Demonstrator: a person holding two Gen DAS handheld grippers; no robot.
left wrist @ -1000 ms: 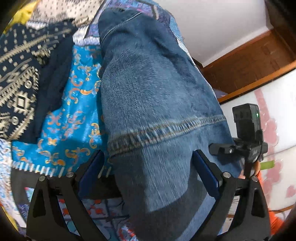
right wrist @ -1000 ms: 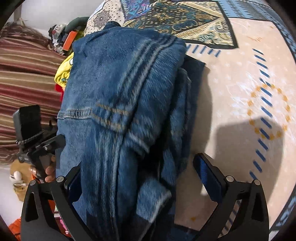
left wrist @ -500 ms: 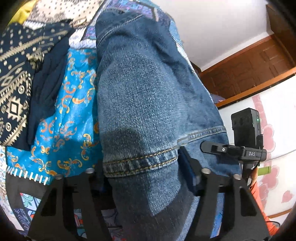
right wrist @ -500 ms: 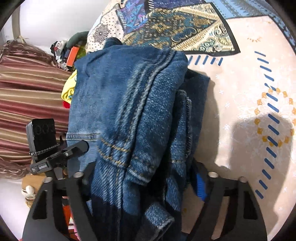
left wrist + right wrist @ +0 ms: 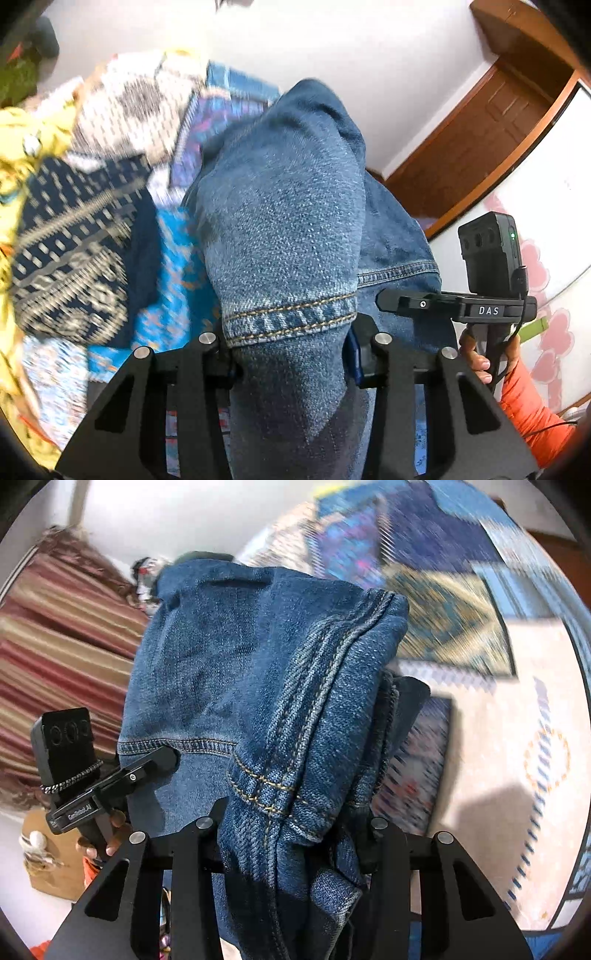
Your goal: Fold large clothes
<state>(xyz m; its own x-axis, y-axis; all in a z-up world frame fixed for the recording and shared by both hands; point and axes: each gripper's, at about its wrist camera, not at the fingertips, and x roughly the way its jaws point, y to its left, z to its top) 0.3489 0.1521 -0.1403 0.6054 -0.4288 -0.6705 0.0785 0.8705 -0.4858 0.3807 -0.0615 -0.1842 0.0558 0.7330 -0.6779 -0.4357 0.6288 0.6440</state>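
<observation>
A folded pair of blue jeans point(image 5: 291, 229) fills the middle of both views; it also shows in the right wrist view point(image 5: 258, 686). My left gripper point(image 5: 291, 354) is shut on a hemmed fold of the jeans and holds it up off the bed. My right gripper point(image 5: 291, 838) is shut on a thick bunch of seamed denim. The right gripper point(image 5: 458, 306) shows at the right of the left wrist view, and the left gripper point(image 5: 110, 779) at the left of the right wrist view. The fingertips are hidden in the cloth.
A patterned bedspread point(image 5: 509, 746) lies below. A heap of other clothes, dark patterned point(image 5: 74, 251), bright blue point(image 5: 177, 266) and yellow point(image 5: 22, 147), lies to the left. A striped curtain point(image 5: 59, 642), white wall and wooden door point(image 5: 480, 129) stand around.
Both grippers closed on the jeans from open. They have lifted the jeans off the bed and tilted upward, so the wall and door now show more.
</observation>
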